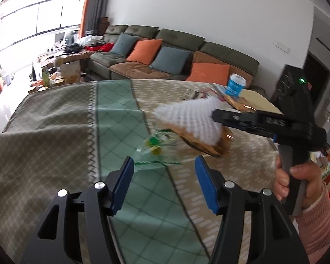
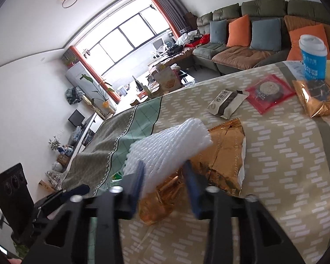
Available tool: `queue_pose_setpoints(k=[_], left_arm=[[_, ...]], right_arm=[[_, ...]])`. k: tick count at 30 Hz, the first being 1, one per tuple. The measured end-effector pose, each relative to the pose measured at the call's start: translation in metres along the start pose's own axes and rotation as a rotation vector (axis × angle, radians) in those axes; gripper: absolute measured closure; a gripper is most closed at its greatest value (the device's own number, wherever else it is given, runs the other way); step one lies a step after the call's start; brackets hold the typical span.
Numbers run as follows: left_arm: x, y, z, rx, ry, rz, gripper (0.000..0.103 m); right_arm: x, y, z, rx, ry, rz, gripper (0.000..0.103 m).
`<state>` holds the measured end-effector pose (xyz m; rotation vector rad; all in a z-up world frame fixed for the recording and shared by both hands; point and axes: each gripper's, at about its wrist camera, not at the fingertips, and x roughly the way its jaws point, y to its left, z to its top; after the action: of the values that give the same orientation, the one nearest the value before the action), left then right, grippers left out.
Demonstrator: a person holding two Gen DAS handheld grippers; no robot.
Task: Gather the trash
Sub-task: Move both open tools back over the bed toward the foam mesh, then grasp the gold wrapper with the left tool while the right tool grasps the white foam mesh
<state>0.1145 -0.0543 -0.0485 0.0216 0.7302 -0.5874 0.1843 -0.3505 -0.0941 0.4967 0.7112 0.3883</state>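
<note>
The right claw (image 2: 165, 187) is closed on a white foam-mesh sleeve (image 2: 165, 147), with a crinkled gold foil wrapper (image 2: 222, 162) also running down between its blue pads; whether the foil is pinched too I cannot tell. In the left wrist view the same sleeve (image 1: 191, 118) hangs from the right claw (image 1: 215, 115) above the worktop (image 1: 55, 132), which is covered in a beige, green and grey patterned cloth. The left claw (image 1: 165, 176) stands wide open and holds nothing, its pads apart above a clear plastic wrapper with green and yellow print (image 1: 156, 147), blurred, lying on the green stripe. Farther back on the cloth lie a white and black snack packet (image 2: 227, 103), a red square packet (image 2: 268, 92), 1 more gold foil bag (image 2: 316, 99) and an upright blue paper cup with a white lid (image 2: 312, 57).
</note>
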Motion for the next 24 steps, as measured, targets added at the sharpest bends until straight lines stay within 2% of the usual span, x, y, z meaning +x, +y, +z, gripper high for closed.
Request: queue_pose_setpoints(k=[3,12,19,24], left_arm=[[0.006,-0.011,-0.004,0.012,0.016,-0.045,0.045],[0.029,-0.030,-0.005,-0.020,0.079,-0.176,0.052],[0.056,-0.031,0.005,-0.091,0.136,-0.186,0.052],[0.077,-0.024,0.017,-0.162,0.171,-0.222,0.052]], right_arm=[[-0.004,-0.002,-0.002,0.003,-0.009,0.025,0.092],[-0.036,0.002,0.003,-0.012,-0.102,0.102,0.093],[-0.052,-0.002,0.005,-0.005,-0.138,0.109,0.093],[-0.057,-0.012,0.004,0.014,-0.144,0.108,0.093]])
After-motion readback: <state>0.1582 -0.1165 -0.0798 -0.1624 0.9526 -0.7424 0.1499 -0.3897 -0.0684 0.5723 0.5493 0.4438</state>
